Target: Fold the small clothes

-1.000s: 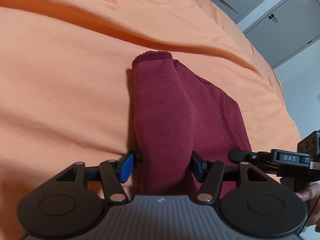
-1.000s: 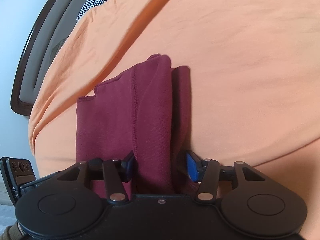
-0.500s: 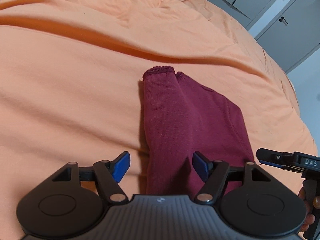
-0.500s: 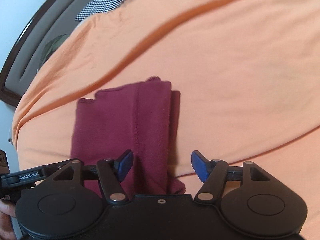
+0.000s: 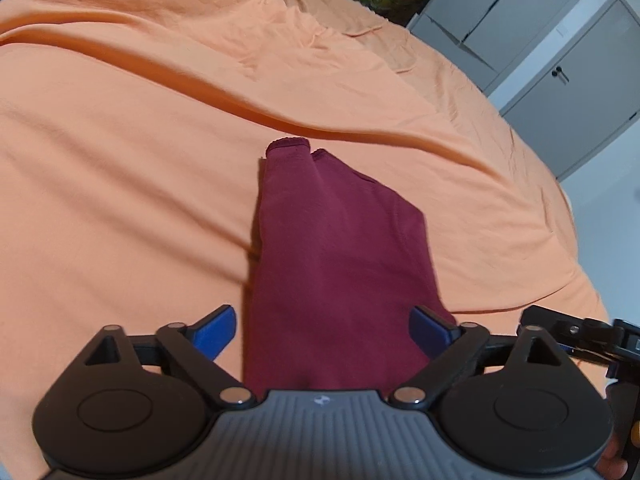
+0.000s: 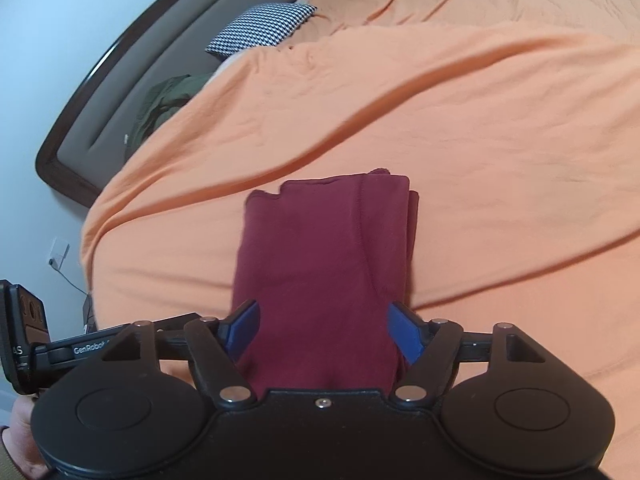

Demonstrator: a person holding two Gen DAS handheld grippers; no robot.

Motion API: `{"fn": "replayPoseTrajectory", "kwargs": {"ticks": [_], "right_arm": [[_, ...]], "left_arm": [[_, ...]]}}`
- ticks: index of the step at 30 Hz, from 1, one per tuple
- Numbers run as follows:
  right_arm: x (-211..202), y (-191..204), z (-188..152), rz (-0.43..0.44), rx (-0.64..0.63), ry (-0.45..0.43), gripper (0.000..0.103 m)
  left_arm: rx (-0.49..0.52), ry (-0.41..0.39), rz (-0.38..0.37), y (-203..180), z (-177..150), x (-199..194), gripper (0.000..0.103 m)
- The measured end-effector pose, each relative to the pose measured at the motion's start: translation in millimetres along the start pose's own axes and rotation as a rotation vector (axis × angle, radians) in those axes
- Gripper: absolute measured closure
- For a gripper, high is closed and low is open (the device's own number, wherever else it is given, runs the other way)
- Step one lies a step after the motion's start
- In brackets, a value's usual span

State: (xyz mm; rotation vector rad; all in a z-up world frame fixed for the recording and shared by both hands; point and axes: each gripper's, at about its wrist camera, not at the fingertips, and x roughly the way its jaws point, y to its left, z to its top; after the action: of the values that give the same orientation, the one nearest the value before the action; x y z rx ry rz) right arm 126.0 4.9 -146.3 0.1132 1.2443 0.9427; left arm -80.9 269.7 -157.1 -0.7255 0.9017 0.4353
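Observation:
A dark red garment (image 5: 336,248), folded into a narrow stack, lies flat on the orange bedsheet (image 5: 120,184). It also shows in the right wrist view (image 6: 324,256). My left gripper (image 5: 324,332) is open, its blue pads wide apart on either side of the garment's near end, lifted above it. My right gripper (image 6: 324,332) is open in the same way over the near end from its side. Neither gripper holds cloth. The garment's nearest edge is hidden behind the gripper bodies.
A checked pillow (image 6: 260,34) and a dark green garment (image 6: 164,100) lie near the headboard (image 6: 120,76). Grey cabinets (image 5: 560,60) stand beyond the bed. The other gripper shows at each view's edge (image 5: 580,336) (image 6: 48,348).
Both grippers have let go of the red garment, opened wide and pulled back and up. The garment has settled flat on the sheet.

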Motion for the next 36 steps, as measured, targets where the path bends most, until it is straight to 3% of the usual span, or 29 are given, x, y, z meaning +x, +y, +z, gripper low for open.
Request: {"fn": "replayPoseTrajectory", "kwargs": {"ticks": [6, 19, 24, 27, 30, 34, 36], "right_arm": [[-60, 11, -19, 0.064, 0.011, -0.051, 0.008], [-166, 31, -73, 0.099, -0.104, -0.11, 0.001], [-195, 28, -101, 0.085, -0.112, -0.094, 0.001], [-197, 22, -120, 0.023, -0.116, -0.046, 0.001], [-191, 13, -137, -0.035, -0.108, 0.007, 0.001], [-197, 14, -143, -0.05, -0.11, 0.013, 0.001], [-203, 24, -138, -0.065, -0.142, 0.005, 0.001]], "left_arm": [[-0.014, -0.05, 0.016, -22, -29, -49, 0.001], [0.007, -0.123, -0.006, -68, -98, -139, 0.001], [0.053, -0.122, 0.013, -86, -135, -156, 0.0], [0.036, -0.028, 0.022, -85, -156, -140, 0.0], [-0.017, 0.017, 0.039, -81, -168, -132, 0.0], [0.092, -0.054, 0.155, -97, -168, -147, 0.0], [0.131, -0.112, 0.151, -104, -163, -162, 0.0]]}}
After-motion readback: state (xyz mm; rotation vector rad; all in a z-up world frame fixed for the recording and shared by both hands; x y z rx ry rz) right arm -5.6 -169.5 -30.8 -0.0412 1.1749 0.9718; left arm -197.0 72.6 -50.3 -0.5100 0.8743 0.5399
